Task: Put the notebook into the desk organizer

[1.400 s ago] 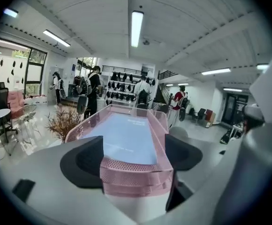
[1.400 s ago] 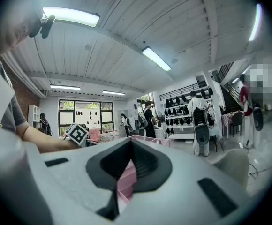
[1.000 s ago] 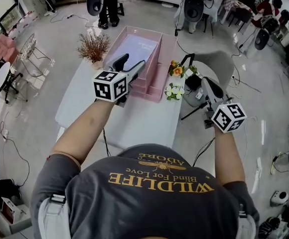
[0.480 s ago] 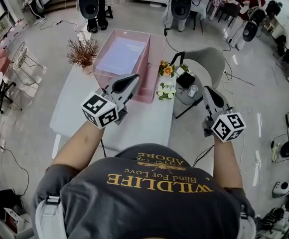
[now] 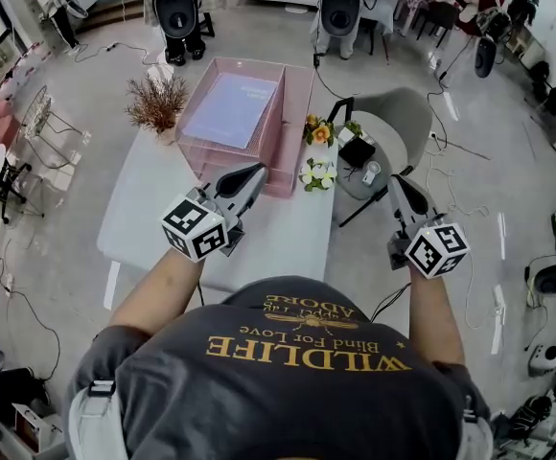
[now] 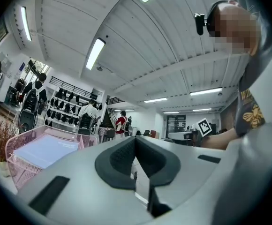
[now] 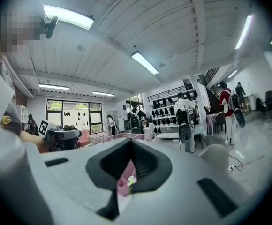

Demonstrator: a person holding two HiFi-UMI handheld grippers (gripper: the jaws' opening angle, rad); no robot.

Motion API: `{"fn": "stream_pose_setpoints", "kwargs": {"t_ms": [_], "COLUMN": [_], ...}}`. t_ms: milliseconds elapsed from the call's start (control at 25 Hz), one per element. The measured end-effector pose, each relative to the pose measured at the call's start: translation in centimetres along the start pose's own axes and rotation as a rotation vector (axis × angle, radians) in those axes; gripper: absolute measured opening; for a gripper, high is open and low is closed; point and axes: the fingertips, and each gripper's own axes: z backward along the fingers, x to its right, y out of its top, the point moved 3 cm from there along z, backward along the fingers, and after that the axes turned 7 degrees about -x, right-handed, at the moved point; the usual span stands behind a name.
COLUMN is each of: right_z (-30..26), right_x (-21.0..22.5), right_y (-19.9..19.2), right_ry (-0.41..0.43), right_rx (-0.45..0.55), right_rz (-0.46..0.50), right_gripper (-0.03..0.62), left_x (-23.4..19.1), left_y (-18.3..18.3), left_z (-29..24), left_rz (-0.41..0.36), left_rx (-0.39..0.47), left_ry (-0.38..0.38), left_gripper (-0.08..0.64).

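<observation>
The pink desk organizer (image 5: 297, 127) stands at the far end of the white table (image 5: 153, 204). A pale lilac notebook (image 5: 230, 108) lies flat in its top tray, also seen as the notebook (image 6: 47, 148) inside the pink mesh organizer (image 6: 15, 165) in the left gripper view. My left gripper (image 5: 257, 170) hovers over the table just in front of the organizer, shut and empty. My right gripper (image 5: 393, 179) hangs beyond the table's right edge, its jaws together with nothing in them. A bit of the organizer (image 7: 124, 181) shows below its closed jaws.
A pot of dried twigs (image 5: 159, 103) stands left of the organizer. Small flower bunches (image 5: 318, 153) sit at its right corner. A grey chair (image 5: 407, 118) with small items stands right of the table. People and black stands fill the far floor.
My left gripper, open above the organizer a second ago, has shut and drawn back toward me. The right gripper sank slightly. The notebook stays in the tray.
</observation>
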Motion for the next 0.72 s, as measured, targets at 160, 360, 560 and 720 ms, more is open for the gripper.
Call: {"fn": "stream_pose_setpoints", "kwargs": {"t_ms": [160, 360, 560, 720], "right_z": [-0.07, -0.31, -0.47, -0.47], "right_x": [-0.11, -0.15, -0.1, -0.02], "right_y": [-0.15, 0.06, 0.06, 0.04], "right_ry": [0.006, 0.01, 0.004, 0.0], "right_rx": [0.001, 0.0, 0.002, -0.007], "right_rz": [0.0, 0.009, 0.022, 0.031], "right_gripper": [0.0, 0.0, -0.002, -0.002], "left_x": [0.11, 0.17, 0.08, 0.11], "left_y": [0.33, 0.61, 0.37, 0.37], "left_z": [0.25, 0.34, 0.32, 0.22], "left_rz": [-0.006, -0.022, -0.029, -0.033], "left_rx": [0.006, 0.007, 0.004, 0.0], "left_ry": [0.006, 0.011, 0.012, 0.009], "left_gripper": [0.0, 0.0, 0.0, 0.0]}}
